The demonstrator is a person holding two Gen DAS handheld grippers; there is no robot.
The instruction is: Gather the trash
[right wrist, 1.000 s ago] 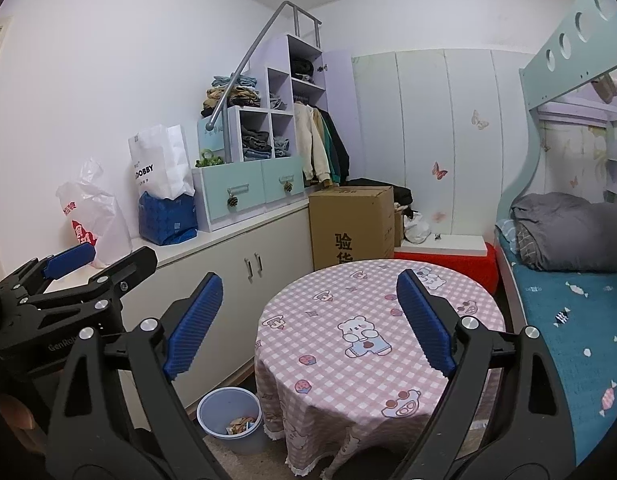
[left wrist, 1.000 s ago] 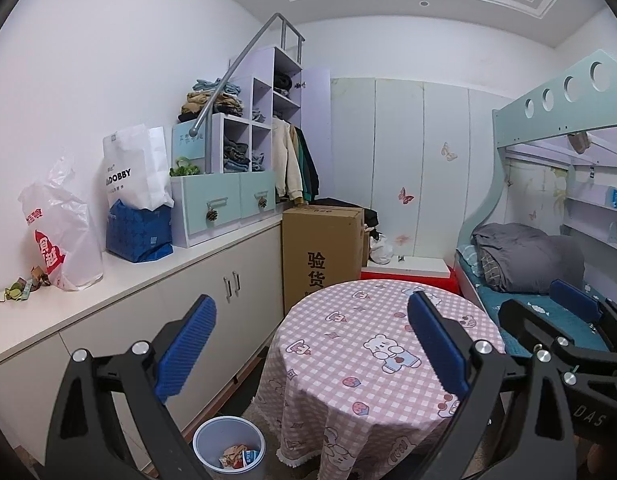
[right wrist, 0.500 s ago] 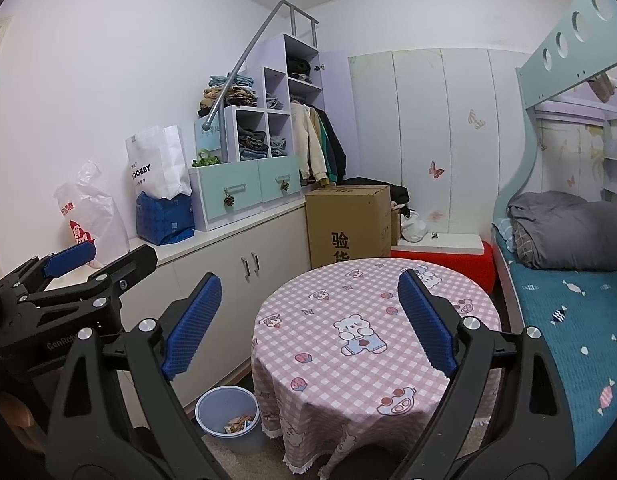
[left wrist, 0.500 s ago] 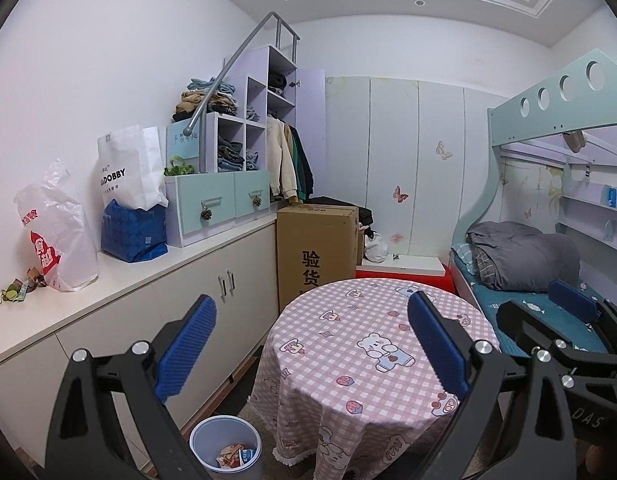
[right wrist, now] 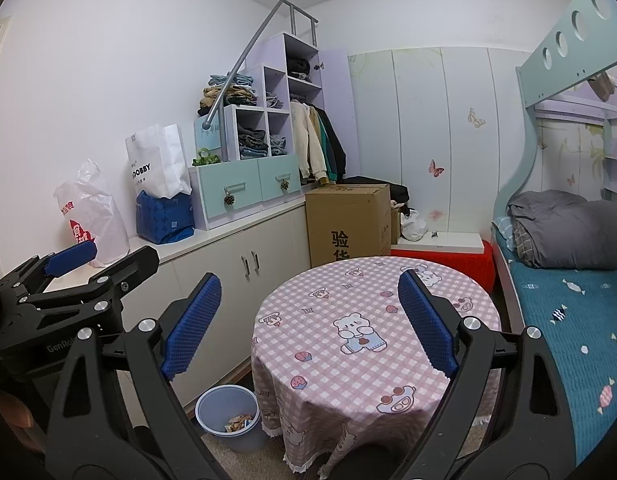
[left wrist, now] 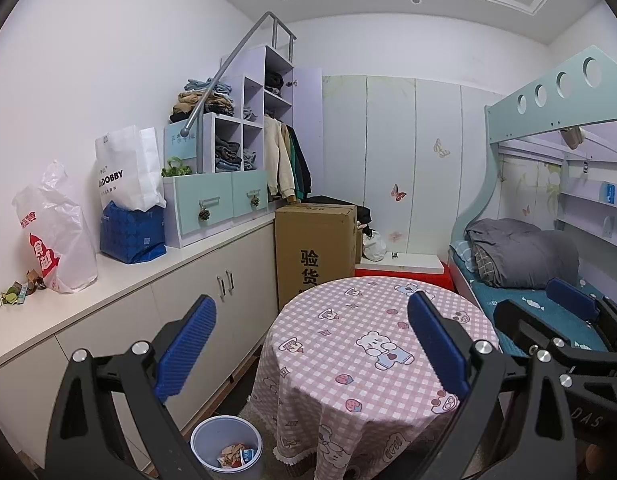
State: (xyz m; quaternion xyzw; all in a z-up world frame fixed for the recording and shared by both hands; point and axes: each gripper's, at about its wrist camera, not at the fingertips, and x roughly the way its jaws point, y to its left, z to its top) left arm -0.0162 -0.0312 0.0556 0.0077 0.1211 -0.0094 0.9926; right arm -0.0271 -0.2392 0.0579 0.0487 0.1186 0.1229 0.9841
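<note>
Left wrist view takes in scraps (left wrist: 18,290) of green and brown litter on the long white bench (left wrist: 120,280), just left of a white plastic bag (left wrist: 54,236); the right wrist view hides that stretch of bench behind the left gripper (right wrist: 68,276). Right wrist view in turn shows more of the teal bed (right wrist: 568,320) and the floor under the round table (right wrist: 372,320).

Left gripper (left wrist: 310,340) has its jaws spread wide with nothing between them, and the right gripper (right wrist: 308,320) likewise stands wide and empty. In the left view the right gripper (left wrist: 568,320) shows at the right edge, over the bed.

A blue bin (left wrist: 226,450) stands on the floor between the bench cupboards and the table's cloth, low in both views and below the left jaw of each gripper; wrappers (left wrist: 234,454) lie in its bottom. The bench scraps lie far left of the left gripper's jaws and well apart from them. The tabletop lies bare ahead of both pairs of jaws.

Floor room is narrow: the bin (right wrist: 228,416) fills most of the gap between cupboards and table, a cardboard box (left wrist: 314,248) closes the far end, and the bed runs close along the table's right side.
</note>
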